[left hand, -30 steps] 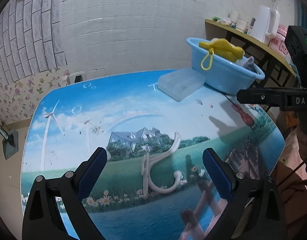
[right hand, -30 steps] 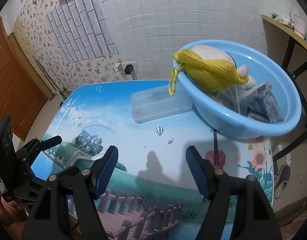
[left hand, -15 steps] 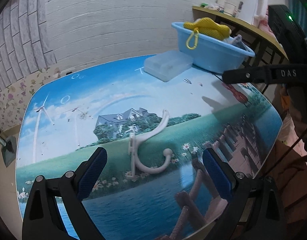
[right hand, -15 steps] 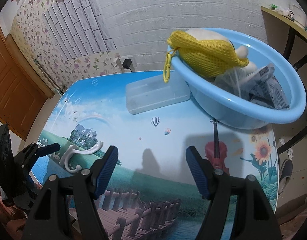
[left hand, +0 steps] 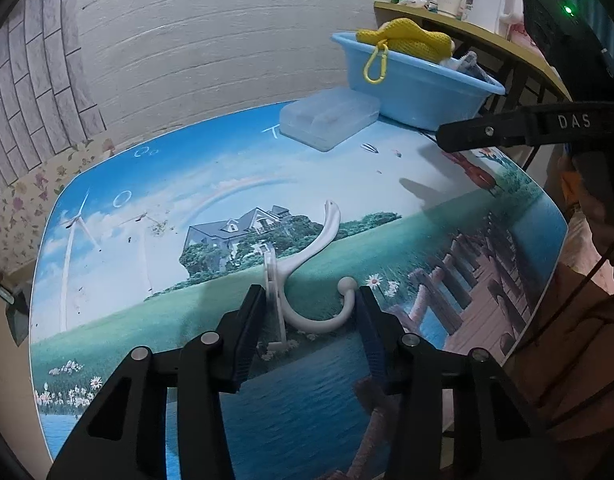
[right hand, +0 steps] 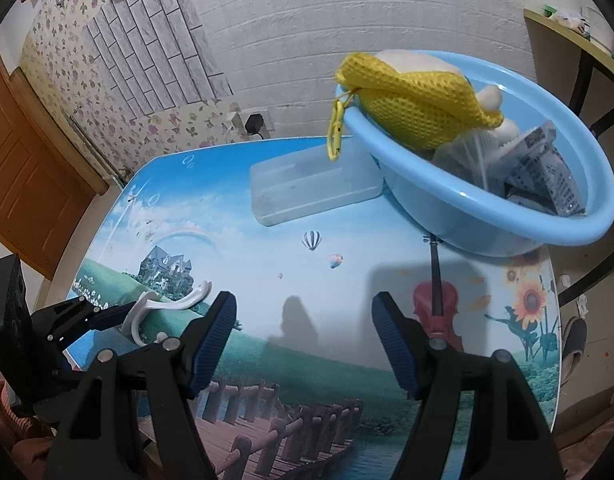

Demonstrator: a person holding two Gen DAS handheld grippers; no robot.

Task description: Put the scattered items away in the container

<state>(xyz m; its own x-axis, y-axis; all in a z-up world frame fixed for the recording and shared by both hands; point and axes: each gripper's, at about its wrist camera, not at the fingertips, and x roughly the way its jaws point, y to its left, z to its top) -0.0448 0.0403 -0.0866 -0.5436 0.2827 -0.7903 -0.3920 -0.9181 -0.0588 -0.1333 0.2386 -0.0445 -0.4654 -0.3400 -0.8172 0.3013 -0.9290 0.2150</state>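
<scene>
The white plastic double-prong wall hook (left hand: 307, 280) lies flat on the scenery-printed surface (left hand: 227, 184), near its front edge and well apart from the light blue plastic basin (right hand: 487, 216) at the far right corner. The left gripper (left hand: 309, 320) brackets the hook: its fingers (left hand: 249, 320) stand partly closed, one just beside the flat mounting plate, the other beside the lower curved prong. Whether the pads already touch the plastic cannot be told.

To complete this grasp well, close evenly so both pads meet the hook at once; a one-sided contact would likely skid the light plastic across the smooth surface. Keep the pads low against the surface to catch the thin plate, then lift straight up before travelling to the basin.

The right gripper (right hand: 307, 340) hovers with fingers wide apart and empty. A clear plastic lidded box (right hand: 313, 184) rests touching the basin, which already holds a yellow mesh pouch (right hand: 419, 100) and folded papers.
</scene>
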